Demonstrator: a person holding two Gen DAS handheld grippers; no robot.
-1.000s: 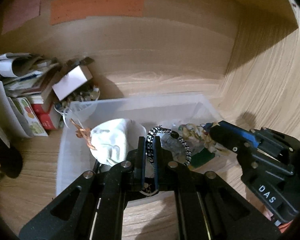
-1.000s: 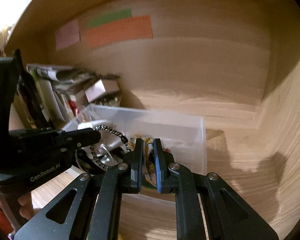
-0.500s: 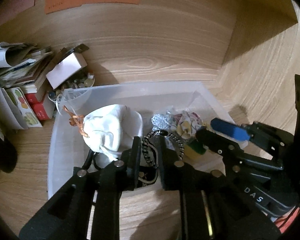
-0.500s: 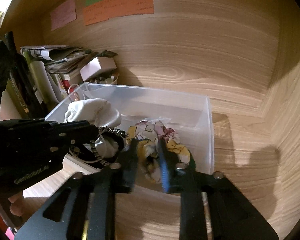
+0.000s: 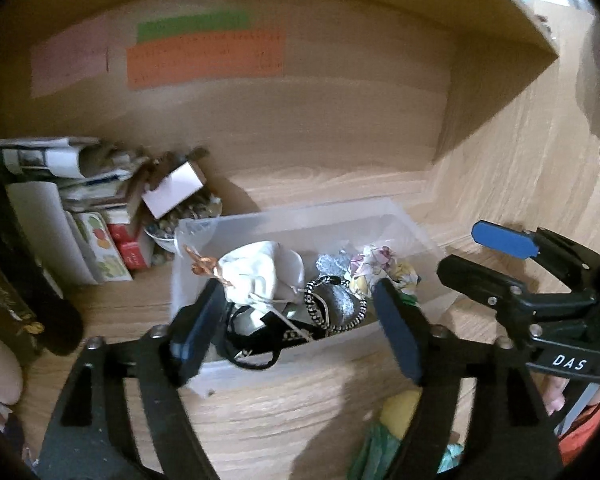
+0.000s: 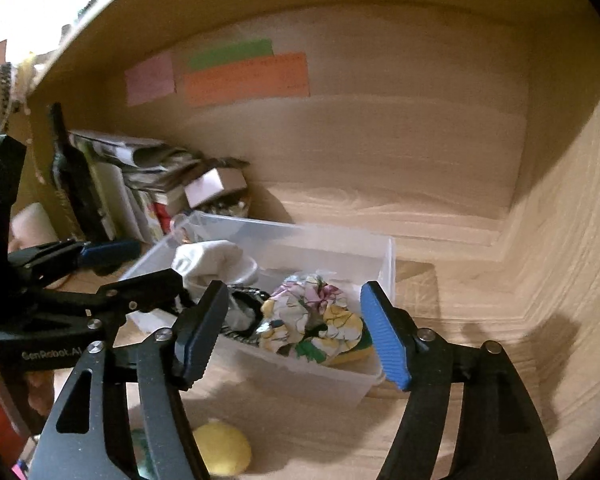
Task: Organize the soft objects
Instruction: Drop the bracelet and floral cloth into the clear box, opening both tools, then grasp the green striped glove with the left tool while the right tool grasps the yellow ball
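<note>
Both of my claws hang spread and empty before the clear plastic bin point(image 5: 380, 216) on the wooden shelf. The left gripper point(image 5: 300, 324) has its jaws wide apart on either side of the bin's near wall, and the right gripper point(image 6: 290, 334) is likewise wide open, framing the floral fabric bundle point(image 6: 316, 320). Inside the bin lie the white drawstring pouch point(image 5: 260, 276) at left, the black-and-white braided hair tie point(image 5: 332, 304) at centre against a silvery item, and the floral bundle at right. Outside the bin, on the shelf nearer to me, sits a yellow soft object point(image 6: 222, 452) beside some green fabric point(image 5: 376, 452); both lie below and behind the fingertips, slightly right of the left claw and left of the right claw. I judge this the next item to collect. Either claw must draw back and dip; the right appears marginally nearer. Its long axis cannot be determined.
</note>
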